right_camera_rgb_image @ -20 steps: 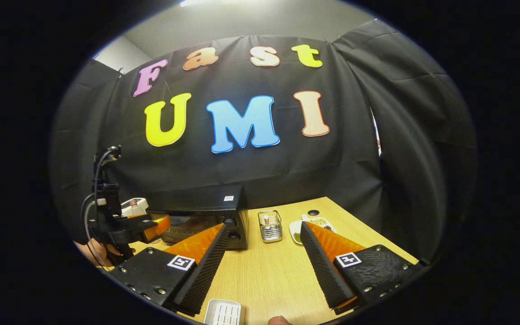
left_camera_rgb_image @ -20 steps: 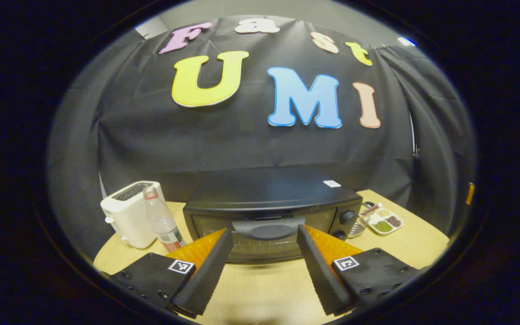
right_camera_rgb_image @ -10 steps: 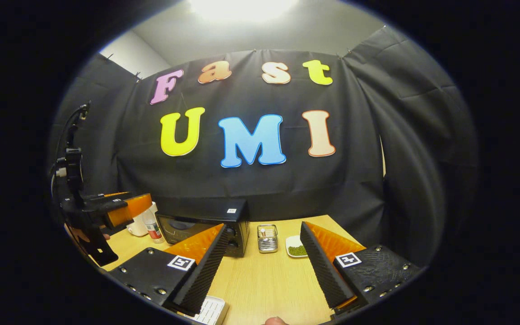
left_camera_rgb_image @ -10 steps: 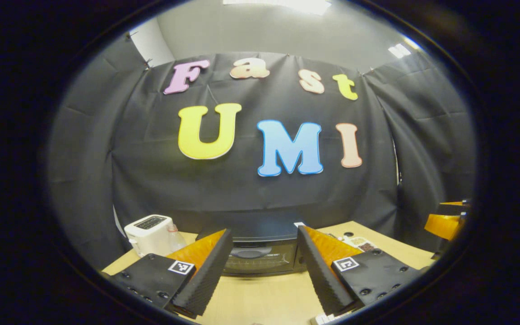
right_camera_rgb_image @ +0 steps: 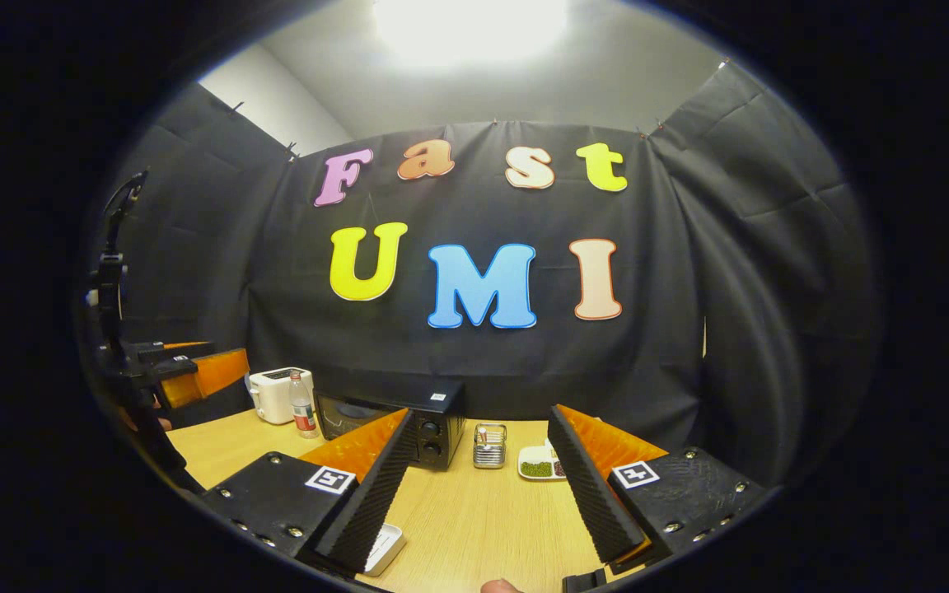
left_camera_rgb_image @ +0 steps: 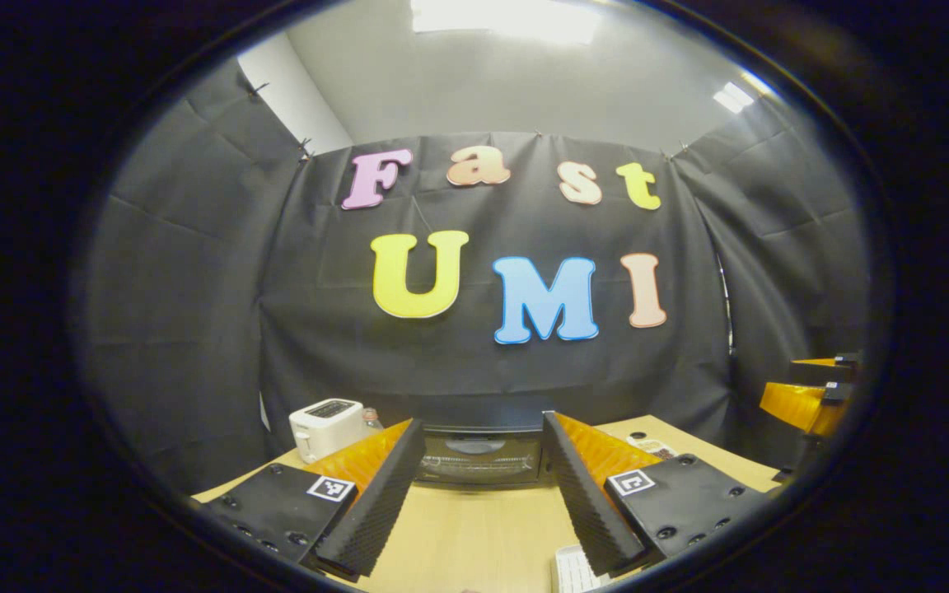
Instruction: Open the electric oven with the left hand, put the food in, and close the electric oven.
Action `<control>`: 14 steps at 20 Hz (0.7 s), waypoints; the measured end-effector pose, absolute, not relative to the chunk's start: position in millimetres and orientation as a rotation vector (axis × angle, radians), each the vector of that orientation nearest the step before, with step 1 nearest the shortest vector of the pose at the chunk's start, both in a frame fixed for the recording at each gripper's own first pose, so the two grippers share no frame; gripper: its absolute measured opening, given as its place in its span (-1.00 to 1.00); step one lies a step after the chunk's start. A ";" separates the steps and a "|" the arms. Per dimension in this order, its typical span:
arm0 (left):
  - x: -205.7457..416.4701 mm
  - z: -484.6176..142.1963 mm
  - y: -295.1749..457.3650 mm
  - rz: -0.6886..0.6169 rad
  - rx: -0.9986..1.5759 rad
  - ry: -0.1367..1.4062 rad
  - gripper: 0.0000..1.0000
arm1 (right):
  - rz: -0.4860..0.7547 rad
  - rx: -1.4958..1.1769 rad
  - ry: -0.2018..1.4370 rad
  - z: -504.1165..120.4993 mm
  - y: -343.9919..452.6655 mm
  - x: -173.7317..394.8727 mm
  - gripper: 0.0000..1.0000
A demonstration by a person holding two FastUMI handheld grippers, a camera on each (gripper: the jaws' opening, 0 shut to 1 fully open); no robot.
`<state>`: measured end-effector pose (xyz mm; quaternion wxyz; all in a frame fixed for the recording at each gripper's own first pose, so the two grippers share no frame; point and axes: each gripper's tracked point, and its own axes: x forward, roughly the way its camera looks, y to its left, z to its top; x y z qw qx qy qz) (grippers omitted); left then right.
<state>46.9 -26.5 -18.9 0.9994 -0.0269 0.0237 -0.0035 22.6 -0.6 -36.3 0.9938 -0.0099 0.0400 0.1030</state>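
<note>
The left gripper is held with its fingers spread wide, nothing between them. The oven is seen beyond and between the fingertips, well apart from them, its door shut, standing on the wooden surface. A toaster is seen past the left finger. The right gripper is likewise held spread and empty; the oven is seen behind its left finger, with a wire basket and a divided dish between the fingertips, farther off.

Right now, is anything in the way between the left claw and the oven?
No. In the left gripper view, the left claw is open and faces the oven across bare table. The toaster and bottle stand off to the side.
</note>
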 end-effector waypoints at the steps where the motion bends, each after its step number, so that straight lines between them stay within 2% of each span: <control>1: 39.7 -15.1 -21.8 0.000 -0.049 0.045 1.00 | 0.207 -0.015 0.083 -36.4 0.9 16.7 0.95; 7: 9.5 -1.3 4.3 0.012 0.014 0.021 1.00 | 0.199 0.049 0.103 -32.0 16.5 1.6 0.95; 14: 8.1 -3.0 11.8 -0.004 -0.017 0.020 1.00 | 0.162 0.064 0.068 -17.2 25.6 5.1 0.95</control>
